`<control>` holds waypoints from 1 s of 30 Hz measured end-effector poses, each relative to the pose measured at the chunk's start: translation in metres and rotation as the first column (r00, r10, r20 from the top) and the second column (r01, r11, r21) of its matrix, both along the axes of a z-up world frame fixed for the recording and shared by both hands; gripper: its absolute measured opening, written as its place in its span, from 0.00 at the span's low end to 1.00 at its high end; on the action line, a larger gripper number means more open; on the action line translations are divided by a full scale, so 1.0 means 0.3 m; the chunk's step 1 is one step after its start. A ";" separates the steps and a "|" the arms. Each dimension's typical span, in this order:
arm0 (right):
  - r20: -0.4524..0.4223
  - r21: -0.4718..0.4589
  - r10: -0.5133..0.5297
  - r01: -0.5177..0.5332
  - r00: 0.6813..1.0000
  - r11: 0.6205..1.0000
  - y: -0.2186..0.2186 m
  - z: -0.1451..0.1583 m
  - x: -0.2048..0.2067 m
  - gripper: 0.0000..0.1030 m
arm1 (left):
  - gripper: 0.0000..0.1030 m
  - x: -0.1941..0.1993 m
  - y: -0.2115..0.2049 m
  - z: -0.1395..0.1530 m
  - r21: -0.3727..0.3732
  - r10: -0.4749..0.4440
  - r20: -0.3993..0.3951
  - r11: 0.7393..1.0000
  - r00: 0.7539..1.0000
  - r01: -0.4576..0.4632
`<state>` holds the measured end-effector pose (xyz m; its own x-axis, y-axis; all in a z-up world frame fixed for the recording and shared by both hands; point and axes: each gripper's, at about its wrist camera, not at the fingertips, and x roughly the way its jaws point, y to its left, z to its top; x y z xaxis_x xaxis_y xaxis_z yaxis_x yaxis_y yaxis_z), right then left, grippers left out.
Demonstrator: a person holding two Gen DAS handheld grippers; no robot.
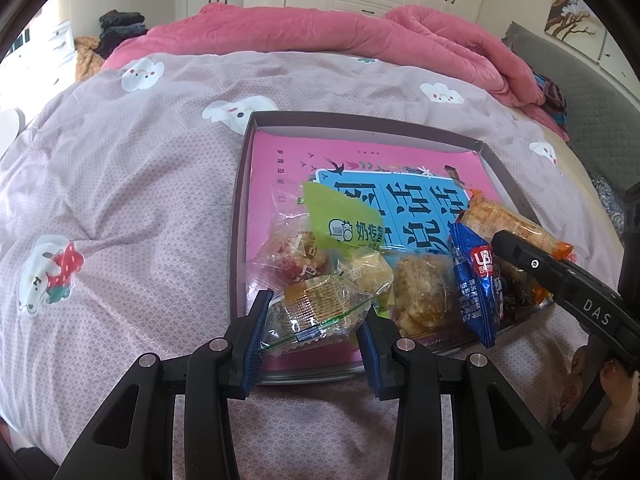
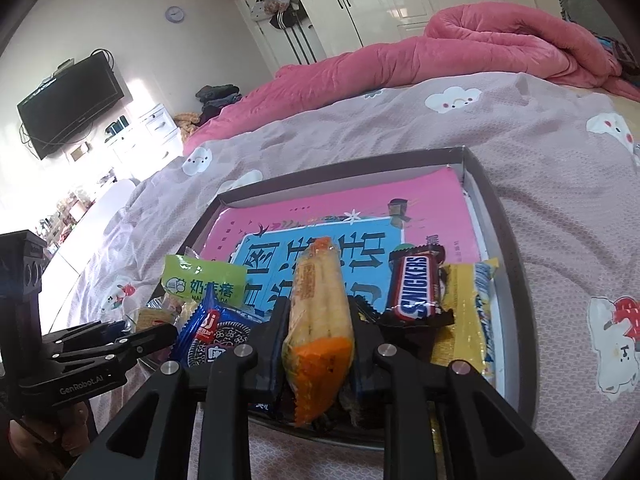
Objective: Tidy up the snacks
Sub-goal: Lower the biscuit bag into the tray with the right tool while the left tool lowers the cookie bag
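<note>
Blue pads of the left gripper (image 1: pixel 316 322) clamped a clear-wrapped snack (image 1: pixel 316 310) at the near edge of the shallow box (image 1: pixel 360 124), beside the blue cookie packet (image 1: pixel 478 284); the box sat on a bedspread (image 1: pixel 120 184). From the right wrist, the right gripper (image 2: pixel 318 320) pinched an orange-ended cracker pack (image 2: pixel 318 312) narrowly above the box, a Snickers bar (image 2: pixel 416 288) lying just right.

1 box (image 2: pixel 486 200), 1 pink book (image 2: pixel 360 204), 2 grippers, 1 Snickers bar (image 2: pixel 416 288), 1 blue cookie pack (image 2: pixel 216 332).
</note>
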<state>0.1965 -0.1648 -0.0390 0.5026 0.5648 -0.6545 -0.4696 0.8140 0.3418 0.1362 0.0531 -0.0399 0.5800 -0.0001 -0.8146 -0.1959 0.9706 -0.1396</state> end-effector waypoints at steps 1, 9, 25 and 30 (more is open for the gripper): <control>0.001 0.002 -0.003 0.003 1.000 1.000 -0.007 0.002 -0.001 0.24 | 0.41 0.000 0.000 0.001 -0.001 0.001 0.001 1.000 1.000 -0.001; 0.019 0.034 -0.002 0.001 1.000 0.999 -0.038 0.032 -0.014 0.24 | 0.41 -0.005 0.007 0.004 -0.007 0.011 0.010 1.000 1.000 -0.011; -0.001 0.010 0.003 -0.003 1.000 1.000 -0.013 0.002 -0.014 0.24 | 0.41 -0.006 0.010 0.005 -0.016 0.013 0.008 1.000 1.000 -0.013; 0.003 0.011 -0.002 0.002 1.000 1.000 -0.023 0.008 -0.018 0.24 | 0.42 -0.004 0.012 0.003 -0.016 0.017 0.003 1.000 1.000 -0.017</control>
<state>0.1911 -0.1717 -0.0366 0.5060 0.5707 -0.6467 -0.4688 0.8114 0.3492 0.1350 0.0569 -0.0390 0.5822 -0.0034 -0.8130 -0.2121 0.9647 -0.1560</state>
